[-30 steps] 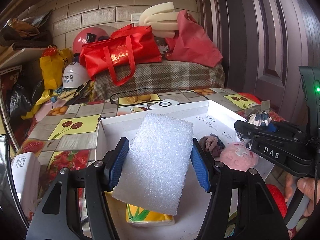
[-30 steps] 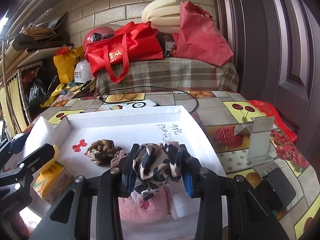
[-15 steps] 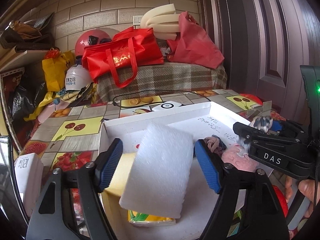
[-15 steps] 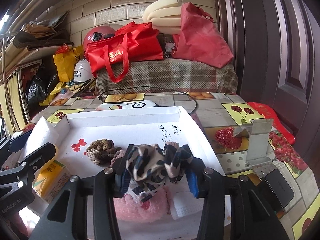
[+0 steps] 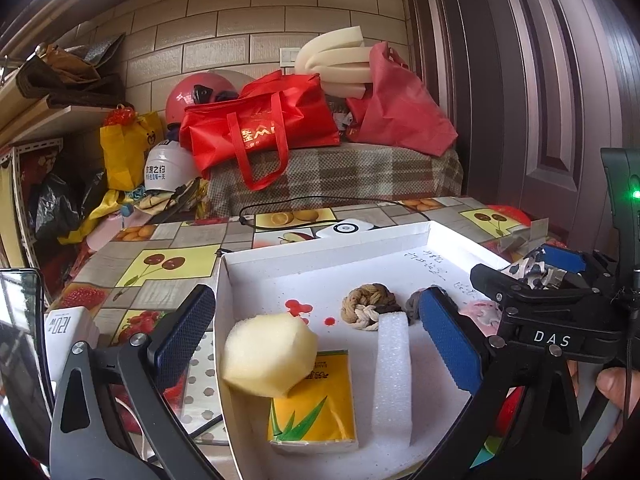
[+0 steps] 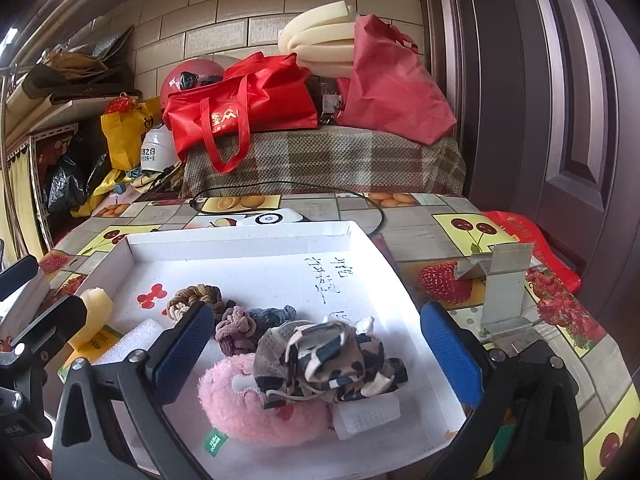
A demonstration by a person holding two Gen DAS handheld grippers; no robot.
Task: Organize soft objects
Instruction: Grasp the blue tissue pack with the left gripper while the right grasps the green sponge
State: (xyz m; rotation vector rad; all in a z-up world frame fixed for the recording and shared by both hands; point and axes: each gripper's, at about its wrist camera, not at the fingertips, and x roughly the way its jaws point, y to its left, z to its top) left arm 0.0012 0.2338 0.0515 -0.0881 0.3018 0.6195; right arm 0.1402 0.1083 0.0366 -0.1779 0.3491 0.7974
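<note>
In the lower middle of the left wrist view, the white tray (image 5: 320, 246) holds a white foam block (image 5: 392, 376) standing on its edge, just beside a yellow tissue pack (image 5: 314, 400) with a pale yellow sponge (image 5: 268, 354) resting on its upper left corner. The left gripper (image 5: 316, 338) is spread wide and holds nothing; its right pad sits close to the foam block's top. A braided rope knot (image 5: 368, 306) lies further up the tray.

In the right wrist view, the right gripper (image 6: 316, 344) is also spread and empty. Between its pads lies a camouflage cloth (image 6: 328, 356), draped over a pink plush toy (image 6: 256, 404) and touching a small white foam piece (image 6: 366, 414). Hair scrunchies (image 6: 236, 326) cluster above. A metal bracket (image 6: 500, 280) stands on the fruit-print tablecloth (image 6: 420, 220) at right.
</note>
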